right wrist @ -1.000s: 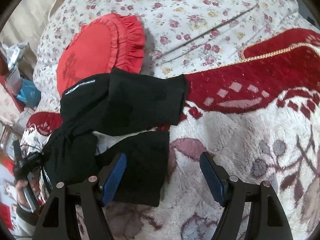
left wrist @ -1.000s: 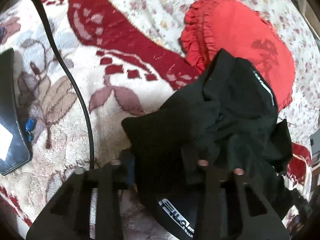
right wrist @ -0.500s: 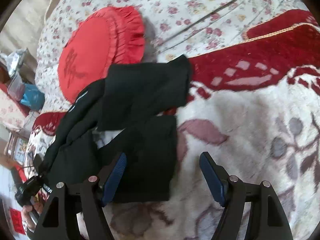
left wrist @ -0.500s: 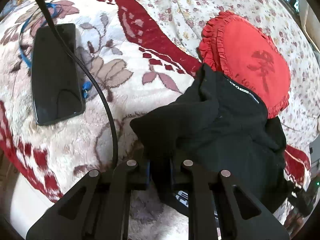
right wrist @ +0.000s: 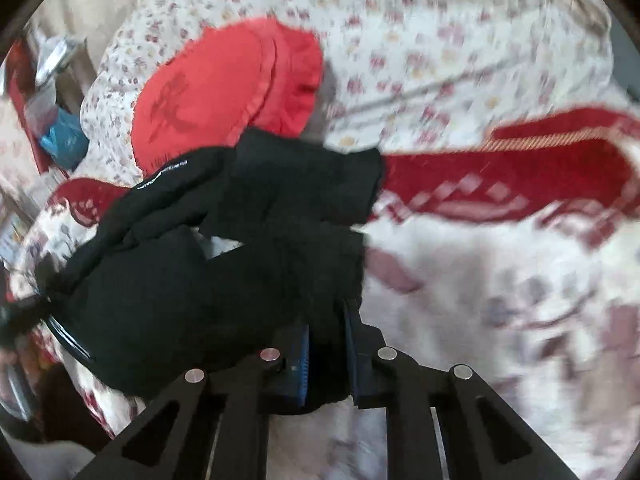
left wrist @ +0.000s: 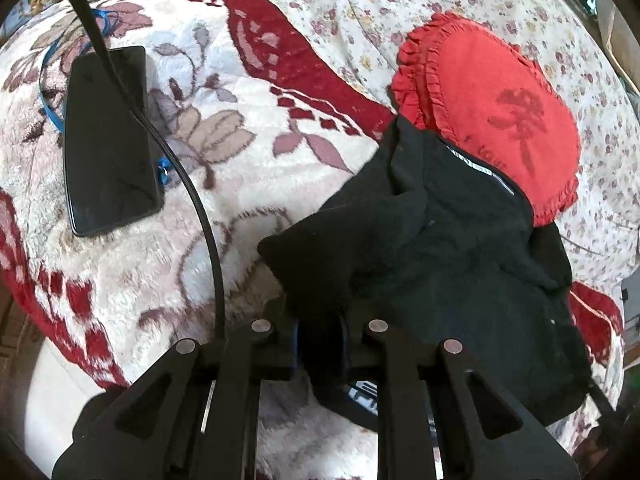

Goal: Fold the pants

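The black pants [left wrist: 440,248] lie bunched on a fluffy white and red floral blanket [left wrist: 224,184], partly over a red frilled cushion [left wrist: 500,112]. My left gripper [left wrist: 320,332] is shut on a black fold of the pants at their near edge. In the right wrist view the pants [right wrist: 224,248] lie bunched from the centre to the left, and my right gripper [right wrist: 326,360] is shut on the end of one leg. That view is blurred by motion.
A black phone [left wrist: 106,140] lies on the blanket at the left with a black cable [left wrist: 192,200] and a blue cord beside it. A flowered quilt [left wrist: 400,20] covers the far side. Clutter [right wrist: 48,112] stands beyond the bed's left edge.
My left gripper closed on the pants' near fold and pulled back, bringing the phone into view. My right gripper, open before, moved onto the leg end and closed on it.
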`<state>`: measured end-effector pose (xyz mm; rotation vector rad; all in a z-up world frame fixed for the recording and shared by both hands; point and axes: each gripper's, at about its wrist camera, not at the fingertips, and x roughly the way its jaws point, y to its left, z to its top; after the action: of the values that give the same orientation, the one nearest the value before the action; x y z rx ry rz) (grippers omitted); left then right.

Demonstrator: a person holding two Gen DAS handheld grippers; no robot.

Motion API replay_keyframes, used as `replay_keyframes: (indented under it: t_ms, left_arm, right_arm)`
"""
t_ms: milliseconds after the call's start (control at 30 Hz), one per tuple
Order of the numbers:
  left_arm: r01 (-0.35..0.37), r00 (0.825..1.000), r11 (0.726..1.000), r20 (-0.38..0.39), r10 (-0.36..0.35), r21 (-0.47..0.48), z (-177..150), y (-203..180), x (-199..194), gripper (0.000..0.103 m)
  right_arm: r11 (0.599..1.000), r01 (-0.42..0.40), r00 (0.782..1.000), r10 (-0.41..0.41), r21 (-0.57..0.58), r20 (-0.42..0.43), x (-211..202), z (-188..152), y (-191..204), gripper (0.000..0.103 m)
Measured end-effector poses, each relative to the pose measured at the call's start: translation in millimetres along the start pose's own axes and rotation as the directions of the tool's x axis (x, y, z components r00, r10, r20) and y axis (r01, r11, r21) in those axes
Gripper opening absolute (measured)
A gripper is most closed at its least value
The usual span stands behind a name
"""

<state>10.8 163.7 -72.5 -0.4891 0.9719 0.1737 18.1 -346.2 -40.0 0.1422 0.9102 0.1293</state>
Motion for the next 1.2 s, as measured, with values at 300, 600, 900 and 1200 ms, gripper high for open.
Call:
replay_keyframes:
  t_ms: [300,600,900,1200]
  left_arm:
    - [-0.011,1.000,0.999,-0.023,0.012,0.030,-16,3,-5,0.025]
    - [-0.083,0.993,0.991,0.089,0.074,0.103,-13,-3,-55,0.037]
    - [-0.005,0.999,0.975,0.048,-0.006,0.224,-28,-40,-31,0.037]
    - [-0.011,1.000,0.966,-0.023,0.018,0.257,-20,-52,4,0.038]
  right_arm:
    - [0.983,0.167,0.965,-0.149,0.069,-0.214,5,-30,-49,0.015]
    - [0.999,-0.041,0.998,0.041,-0.009,-0.050,-10,11,0,0.016]
    - [0.991,-0.133,0.974,0.128,-0.018,-0.186,69,-4,33,0.016]
    - [0.956,-0.254,0.966,0.244,-0.150,-0.081,52,64,85,0.051]
